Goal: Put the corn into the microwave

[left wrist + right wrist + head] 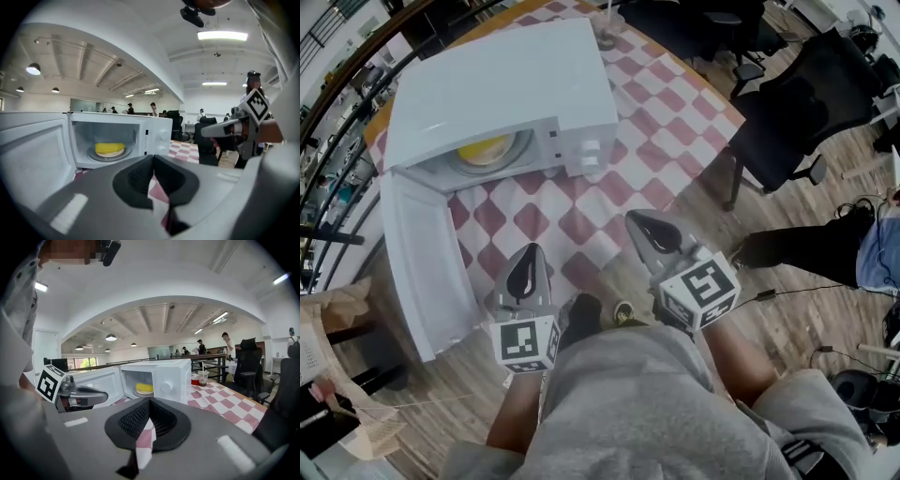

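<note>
White microwave door [412,272] hangs open, just left of the left fingers. Microwave [506,94] sits on the checkered table [675,131], ahead of both pairs of fingers. Yellow corn [485,148] is already inside, lying on the turntable [93,154], well ahead of the fingers and touching neither pair. Left gripper [528,258]: fingers clenched together, nothing between them. Right gripper [639,225]: fingers also pressed together, empty, only checkered cloth showing below the pads. Both grippers are at the near table edge, close to the person's body, pointing toward the microwave. Drink cup [607,33] stands far beyond the right fingers. Black chair [806,103] is off to their right. Judgement: the placing looks done. The door is not shut, so closing it is probably all that remains.
</note>
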### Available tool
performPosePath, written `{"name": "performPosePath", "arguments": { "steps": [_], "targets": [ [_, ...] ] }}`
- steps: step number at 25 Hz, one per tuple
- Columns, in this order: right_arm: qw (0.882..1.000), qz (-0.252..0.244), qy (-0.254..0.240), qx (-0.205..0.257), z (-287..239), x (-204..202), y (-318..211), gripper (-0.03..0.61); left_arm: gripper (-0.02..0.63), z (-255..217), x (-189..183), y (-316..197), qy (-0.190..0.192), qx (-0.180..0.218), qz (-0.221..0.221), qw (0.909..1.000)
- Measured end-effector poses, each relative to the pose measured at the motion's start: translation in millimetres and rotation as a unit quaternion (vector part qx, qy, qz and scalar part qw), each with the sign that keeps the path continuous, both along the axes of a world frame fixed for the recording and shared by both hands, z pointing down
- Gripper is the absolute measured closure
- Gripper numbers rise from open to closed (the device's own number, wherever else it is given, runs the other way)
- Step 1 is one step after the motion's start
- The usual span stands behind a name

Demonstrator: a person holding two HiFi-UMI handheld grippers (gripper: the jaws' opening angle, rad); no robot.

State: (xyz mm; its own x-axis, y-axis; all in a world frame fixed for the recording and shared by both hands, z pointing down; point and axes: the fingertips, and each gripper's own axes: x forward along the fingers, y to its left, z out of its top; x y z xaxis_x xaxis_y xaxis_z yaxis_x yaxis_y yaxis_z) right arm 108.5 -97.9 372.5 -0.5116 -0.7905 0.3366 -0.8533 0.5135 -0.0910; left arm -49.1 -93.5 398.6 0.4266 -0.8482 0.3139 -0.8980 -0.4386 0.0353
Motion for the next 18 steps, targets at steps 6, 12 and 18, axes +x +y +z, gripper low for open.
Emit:
{"name": "performPosePath", "arguments": {
  "steps": [6,12,18],
  "targets": [
    [1.000,0.001,-0.024,0.002,-7.5,19.4,50.4,0.581,0.603,-18.6,12.7,60.2,-0.004,0.002,-0.017,0.9998],
    [0.999,-0.012,-0.033,0.000,-17.7,29.8,99.4,0.581,0.603,-41.6,13.5,112.5,-0.005,0.007,-0.044,0.9990],
    [0.999,-0.006,-0.036,-0.005,-17.4,32.5,121.9,0.581,0.603,-43.8,5.2,136.9,-0.001,0.008,-0.054,0.9985]
  ]
}}
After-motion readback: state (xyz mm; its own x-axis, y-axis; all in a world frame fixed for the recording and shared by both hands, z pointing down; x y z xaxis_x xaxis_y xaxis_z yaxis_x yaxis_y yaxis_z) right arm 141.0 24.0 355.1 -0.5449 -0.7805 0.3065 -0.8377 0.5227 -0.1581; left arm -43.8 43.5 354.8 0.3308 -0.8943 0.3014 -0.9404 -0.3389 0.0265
